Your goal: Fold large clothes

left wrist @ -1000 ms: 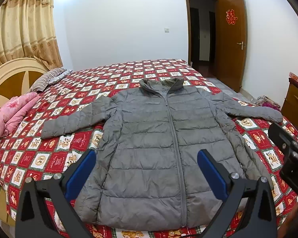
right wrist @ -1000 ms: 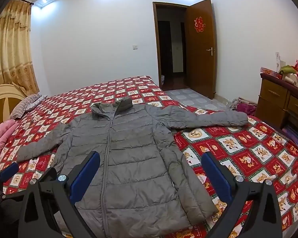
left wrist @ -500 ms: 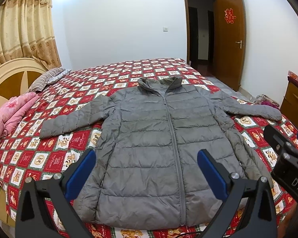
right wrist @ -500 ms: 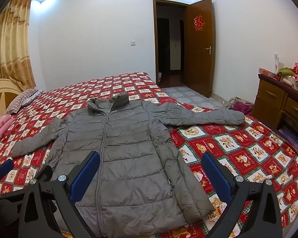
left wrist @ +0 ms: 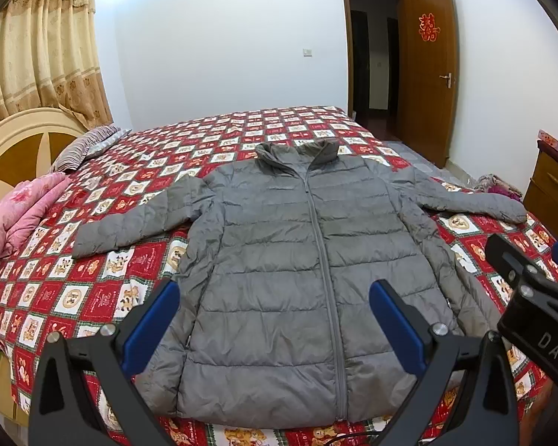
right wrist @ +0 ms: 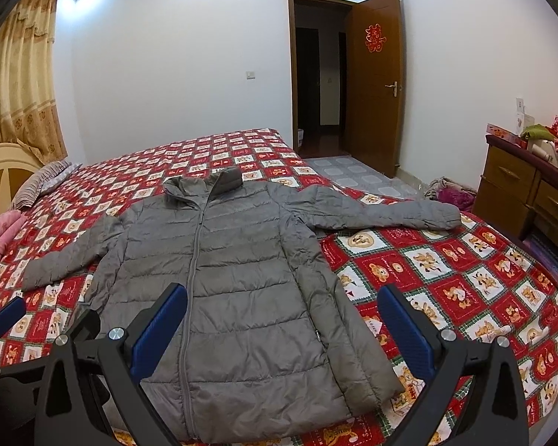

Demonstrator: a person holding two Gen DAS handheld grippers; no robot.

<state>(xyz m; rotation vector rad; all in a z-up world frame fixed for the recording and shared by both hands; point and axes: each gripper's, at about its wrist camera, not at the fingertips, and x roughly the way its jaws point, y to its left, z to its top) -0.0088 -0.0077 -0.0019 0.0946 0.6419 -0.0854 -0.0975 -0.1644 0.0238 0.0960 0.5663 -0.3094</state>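
the jacket (left wrist: 308,278) looks soft, light and slippery; take a sleeve (right wrist: 383,213) cuff. both tools, left tool (left wrist: 275,319) and right tool (right wrist: 282,319), are wide and hold nothing.

The left tool (left wrist: 273,319) has a matte black frame of angular, triangular arms with cut-out openings. Each arm carries a flat blue pad (left wrist: 150,329) on its inner face, finely ribbed in texture, and a round silver screw head (left wrist: 106,330) near the pad's base. The right tool (right wrist: 282,321) is built the same: black arms, blue pads, silver screws. Its black body, seen from the left camera, bears white letters "DAS" (left wrist: 552,345).
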